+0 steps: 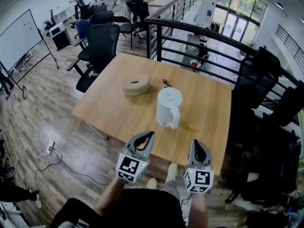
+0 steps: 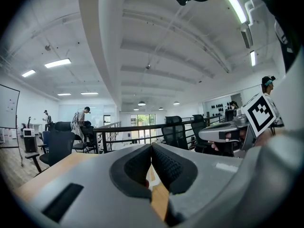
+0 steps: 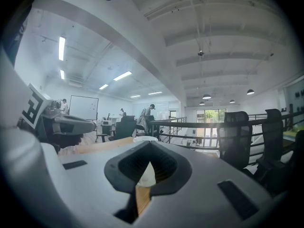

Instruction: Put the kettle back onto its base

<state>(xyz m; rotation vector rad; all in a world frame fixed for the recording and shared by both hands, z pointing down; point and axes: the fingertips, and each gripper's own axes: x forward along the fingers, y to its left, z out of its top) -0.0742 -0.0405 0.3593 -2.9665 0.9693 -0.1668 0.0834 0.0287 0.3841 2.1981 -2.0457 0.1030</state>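
Well inside table (image 1: 109,109) edges, kettle (image 1: 168,107) stands near base (image 1: 135,85).

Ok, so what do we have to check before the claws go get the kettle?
1. Kettle standing upright on the table: ok.
2. Its handle turned towards the claws: ok.
3. Round base bare, nothing on top: ok.
4. Left claw and right claw empty: ok.
5. Claws open wide enough to grab: not ok, both are shut.
6. Water inside the kettle: cannot tell, the lid is on.
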